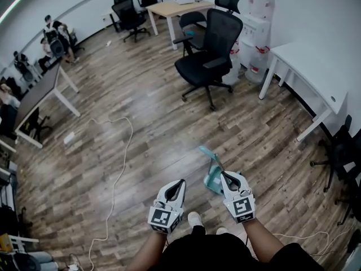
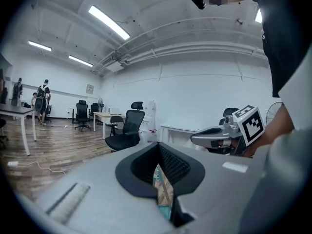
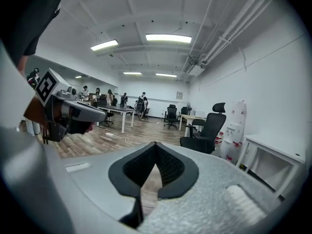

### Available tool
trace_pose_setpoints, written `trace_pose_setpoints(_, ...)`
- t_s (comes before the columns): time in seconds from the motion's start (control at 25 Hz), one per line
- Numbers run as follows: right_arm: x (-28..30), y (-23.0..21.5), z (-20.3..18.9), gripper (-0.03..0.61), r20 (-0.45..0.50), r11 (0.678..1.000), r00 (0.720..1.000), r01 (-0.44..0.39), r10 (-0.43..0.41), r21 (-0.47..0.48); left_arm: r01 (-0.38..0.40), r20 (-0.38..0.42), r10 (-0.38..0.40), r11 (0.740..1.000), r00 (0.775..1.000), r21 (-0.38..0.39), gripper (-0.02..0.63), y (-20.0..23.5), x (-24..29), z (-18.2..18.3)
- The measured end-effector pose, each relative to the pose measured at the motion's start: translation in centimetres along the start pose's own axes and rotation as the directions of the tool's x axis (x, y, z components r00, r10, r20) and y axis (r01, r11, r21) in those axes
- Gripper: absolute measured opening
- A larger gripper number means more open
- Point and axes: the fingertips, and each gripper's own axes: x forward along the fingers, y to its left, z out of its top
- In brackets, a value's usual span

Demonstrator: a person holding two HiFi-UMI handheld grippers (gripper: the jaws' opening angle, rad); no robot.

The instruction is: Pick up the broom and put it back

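Grippers nearest, two of them: left gripper point(image 1: 181, 183) with fingers squeezed together and nothing between them, right gripper point(image 1: 224, 175) with fingers squeezed together too, also holding nothing. Just past the right gripper's tip, one teal broom point(image 1: 211, 173), low on the wooden floor point(image 1: 146, 129), close to the tip but hard to say whether touching. Only a short teal part in sight, so hard to tell brush end from handle end. Likely light plastic, stiff in the handle, soft and bendy at the bristles, maybe a bit smooth and slippery. Best to open the fingers and take hold on the thin stiff part near the top, not on the bristles; easy to tip over with a bump, so go slowly. One white cable point(image 1: 120, 171) snaking over the floor to the left. Farther out, one big black chair point(image 1: 207, 58), then one white tabletop point(image 1: 307, 61) on the right. Farthest back, one wooden tabletop point(image 1: 179, 7), more black chairs point(image 1: 132, 16) around it, and a few people point(image 1: 53, 35) by the left wall.
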Motion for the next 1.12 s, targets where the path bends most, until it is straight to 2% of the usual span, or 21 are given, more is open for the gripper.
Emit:
trace_pose_setpoints(0.32, 4.1, 0.3, -5.4, 0.007, -0.141, 1.000, 0.990, -0.017, 0.018, 0.014, 0.015, -0.062, -0.017, 0.999, 0.998, -0.039, 0.018, 2.3, 1.2, -4.2)
trace_pose_setpoints(0.4, 5.1, 0.1, -6.7, 0.037, -0.165, 0.999, 0.986, -0.018, 0.022, 0.029, 0.031, -0.069, -0.034, 0.998, 0.997, -0.047, 0.018, 2.3, 1.5, -4.8)
trace_pose_setpoints(0.52, 6.9, -0.6, -8.7, 0.044, -0.202, 0.998, 0.979, -0.007, 0.018, 0.055, 0.044, -0.084, -0.048, 0.998, 0.995, -0.049, 0.019, 2.5, 2.3, -5.6)
trace_pose_setpoints(0.76, 10.3, -2.3, -13.0, 0.080, -0.302, 0.997, 0.953, 0.045, -0.022, 0.067, 0.033, -0.129, -0.041, 0.997, 0.991, -0.064, 0.019, 3.8, 3.3, -7.4)
trace_pose_setpoints(1.12, 13.9, -4.4, -18.1, 0.112, -0.407, 0.996, 0.913, 0.059, -0.029, 0.062, 0.013, -0.167, -0.023, 0.998, 0.986, -0.061, 0.019, 6.0, 4.7, -8.7)
